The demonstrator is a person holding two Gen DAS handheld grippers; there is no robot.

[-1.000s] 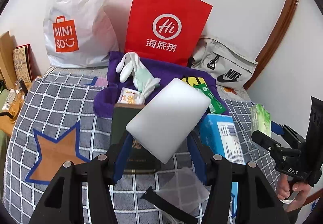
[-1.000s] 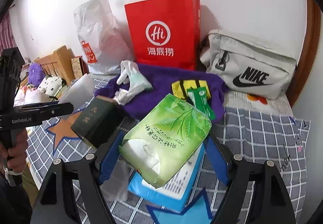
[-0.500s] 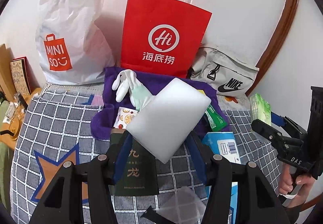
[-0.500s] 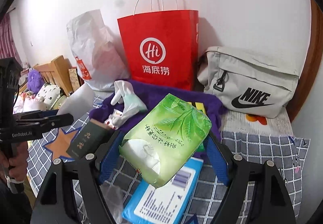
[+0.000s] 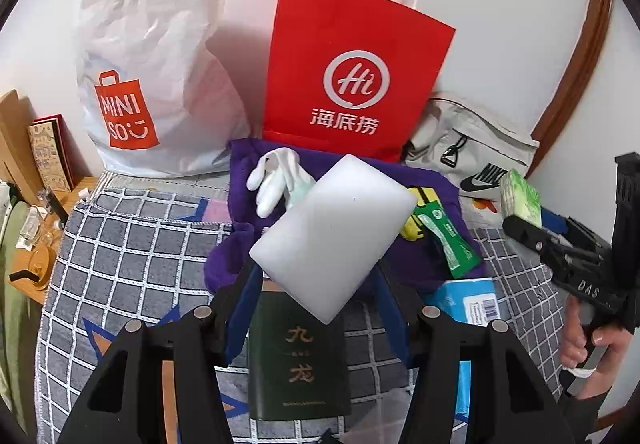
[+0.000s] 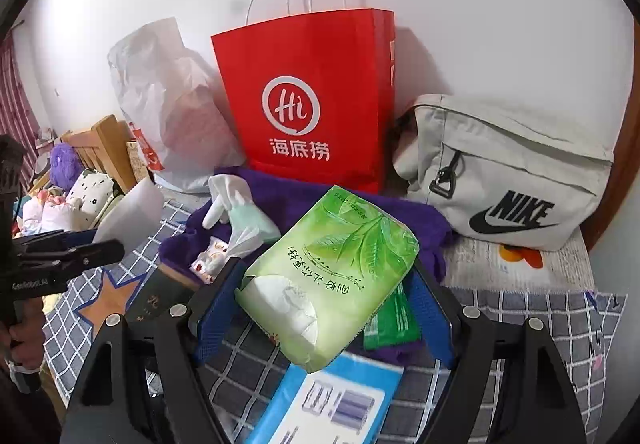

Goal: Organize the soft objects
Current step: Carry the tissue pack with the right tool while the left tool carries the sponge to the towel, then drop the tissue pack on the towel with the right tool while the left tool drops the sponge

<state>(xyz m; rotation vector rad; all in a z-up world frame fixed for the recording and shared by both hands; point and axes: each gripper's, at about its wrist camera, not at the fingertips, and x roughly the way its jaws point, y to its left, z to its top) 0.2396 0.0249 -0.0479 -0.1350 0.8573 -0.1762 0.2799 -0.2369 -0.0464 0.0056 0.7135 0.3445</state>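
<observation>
Gripping white foam block [image 5: 334,240] (smooth, possibly sponge) | right fingers clamp green tissue pack [image 6: 332,276]

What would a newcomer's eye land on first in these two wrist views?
The red paper bag standing against the wall, centre back. Then the held items: a white foam block between the left gripper's fingers, and a green tissue pack between the right gripper's.

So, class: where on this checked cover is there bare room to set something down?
Free: the checked cover left of the purple towel, below the white Miniso bag; also the strip below the grey Nike bag. Crowded: the towel and around the dark green box.
</observation>
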